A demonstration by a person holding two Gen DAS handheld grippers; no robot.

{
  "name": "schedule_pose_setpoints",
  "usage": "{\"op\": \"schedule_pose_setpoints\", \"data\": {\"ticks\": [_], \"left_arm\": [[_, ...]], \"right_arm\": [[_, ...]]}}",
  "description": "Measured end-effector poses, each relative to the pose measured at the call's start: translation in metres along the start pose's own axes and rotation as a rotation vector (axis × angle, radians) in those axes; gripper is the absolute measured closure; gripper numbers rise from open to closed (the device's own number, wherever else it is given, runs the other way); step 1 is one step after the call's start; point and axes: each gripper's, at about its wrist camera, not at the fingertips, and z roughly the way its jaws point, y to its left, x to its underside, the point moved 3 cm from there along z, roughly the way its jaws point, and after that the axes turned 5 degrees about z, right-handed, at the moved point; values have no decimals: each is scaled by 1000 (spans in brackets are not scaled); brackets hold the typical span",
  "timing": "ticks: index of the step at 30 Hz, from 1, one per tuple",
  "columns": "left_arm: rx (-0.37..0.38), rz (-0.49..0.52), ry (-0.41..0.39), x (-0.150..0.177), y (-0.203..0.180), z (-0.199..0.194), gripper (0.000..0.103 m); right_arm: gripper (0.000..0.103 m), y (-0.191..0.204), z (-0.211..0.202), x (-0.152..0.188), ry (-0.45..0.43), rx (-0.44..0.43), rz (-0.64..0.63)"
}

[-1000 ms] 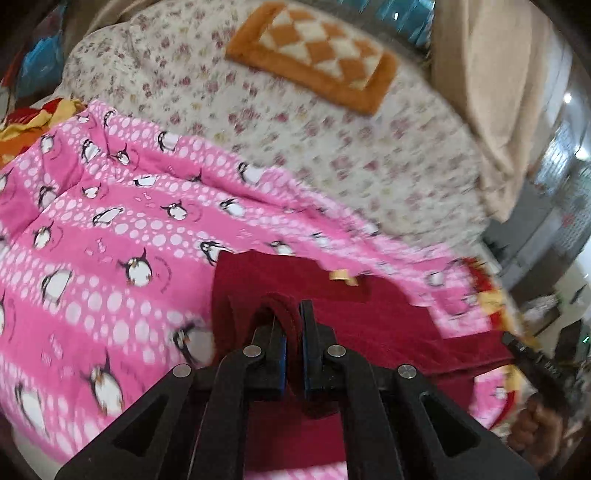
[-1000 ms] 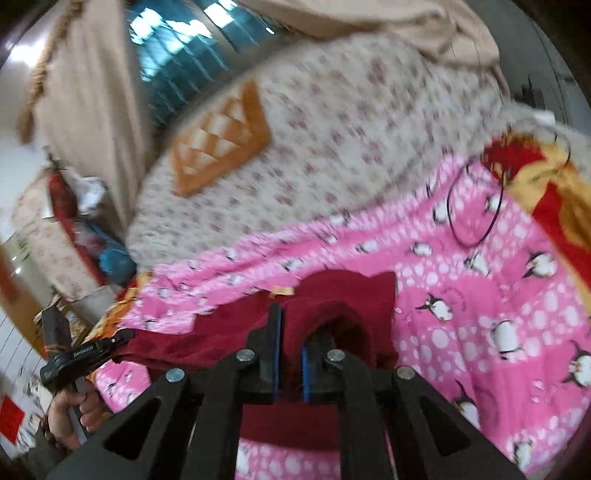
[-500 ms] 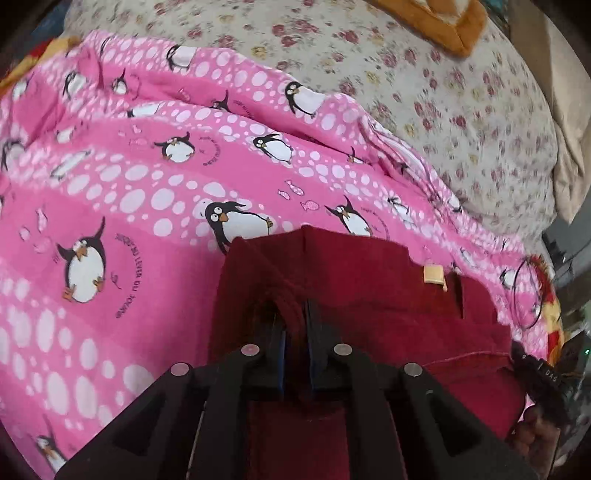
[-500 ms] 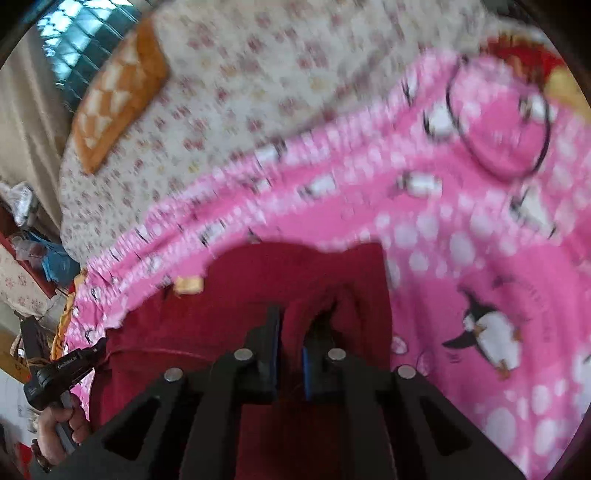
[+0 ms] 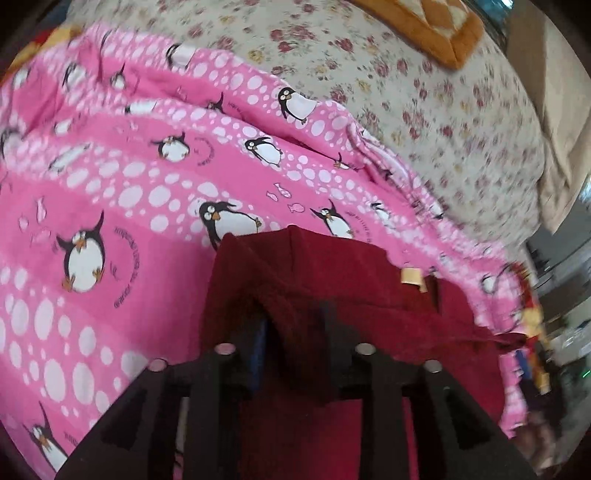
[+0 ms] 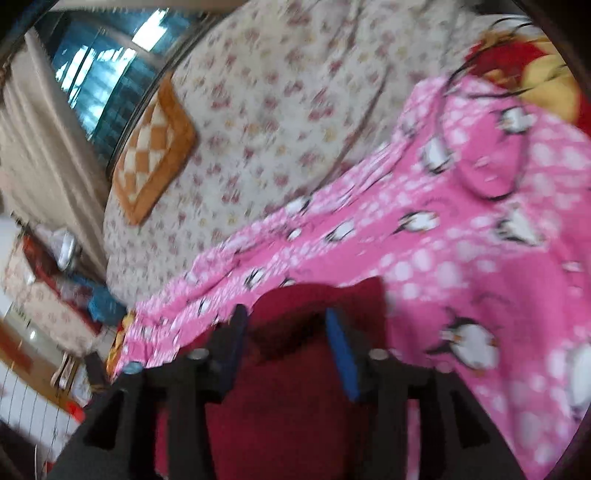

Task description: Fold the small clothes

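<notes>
Nearest in the left wrist view, the left gripper (image 5: 293, 328) has its two black fingers spread apart, and a ridge of the dark red garment (image 5: 332, 280) drapes loosely over the gap between them; the fingers do not press on the cloth. The garment spreads from the fingers toward the right, lying on the pink penguin blanket (image 5: 122, 206), with a small tan label (image 5: 412, 277) at its far edge.

In the right wrist view, the right gripper (image 6: 286, 328) is also wide open, its blue-padded fingers (image 6: 341, 354) well apart with nothing clamped. The dark red garment (image 6: 314, 299) sits between and just beyond them, a raised fold showing in the gap; this view is blurred, so contact between pads and cloth cannot be told.

Beyond the garment, the pink penguin blanket (image 6: 461, 240) stretches left, right and farther away. A thin black ring (image 6: 484, 162) lies on it to the far right, and a red and yellow fabric (image 6: 532, 81) shows past the blanket at the right edge.

Farther still lies a cream floral bedspread (image 5: 424, 110), also seen from the right (image 6: 277, 122), carrying an orange checkered cushion (image 5: 432, 26), (image 6: 151, 158). A beige curtain (image 6: 37, 155) and a window (image 6: 99, 81) stand at the far left.
</notes>
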Motion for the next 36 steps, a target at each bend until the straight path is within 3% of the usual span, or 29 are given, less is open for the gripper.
{"op": "schedule_pose_setpoints", "data": {"ticks": [1, 4, 8, 11, 12, 13, 16, 21, 23, 25, 27, 31, 33, 36], "left_arm": [[6, -5, -9, -1, 0, -7, 89], [-18, 13, -49, -5, -6, -25, 67], [-47, 49, -179, -10, -21, -60, 67], [-6, 133, -217, -3, -52, -66, 67], [-9, 185, -208, 1, -67, -61, 67], [-16, 227, -184, 5, -79, -51, 67], [-57, 262, -101, 3, -91, -14, 69], [-192, 268, -46, -25, -80, 40, 75], [-243, 274, -31, -33, -69, 58, 76], [-230, 244, 0, -30, -49, 73, 81], [-204, 207, -22, -29, -41, 72, 84], [-227, 217, -22, -28, -46, 75, 83], [-236, 241, -16, -27, -51, 76, 78], [-171, 267, 3, -28, -56, 80, 49]], "right_arm": [[49, -4, -7, -1, -28, 8, 13], [47, -13, -8, -3, -47, 60, 38], [48, 5, -9, -1, -86, 89, -75], [56, 29, -17, 1, -149, 118, -208], [64, 40, -17, 4, -150, 130, -268], [73, 48, -14, 7, -135, 134, -311], [81, 69, 17, 17, -34, 202, -415], [82, 74, 81, 13, 119, 364, -423], [82, 60, 105, 10, 168, 399, -364], [82, 42, 125, 12, 213, 443, -328], [83, 25, 140, 18, 248, 445, -304], [81, 29, 148, 25, 248, 479, -391], [80, 31, 146, 26, 252, 473, -404], [77, 32, 145, 23, 271, 448, -399]]}}
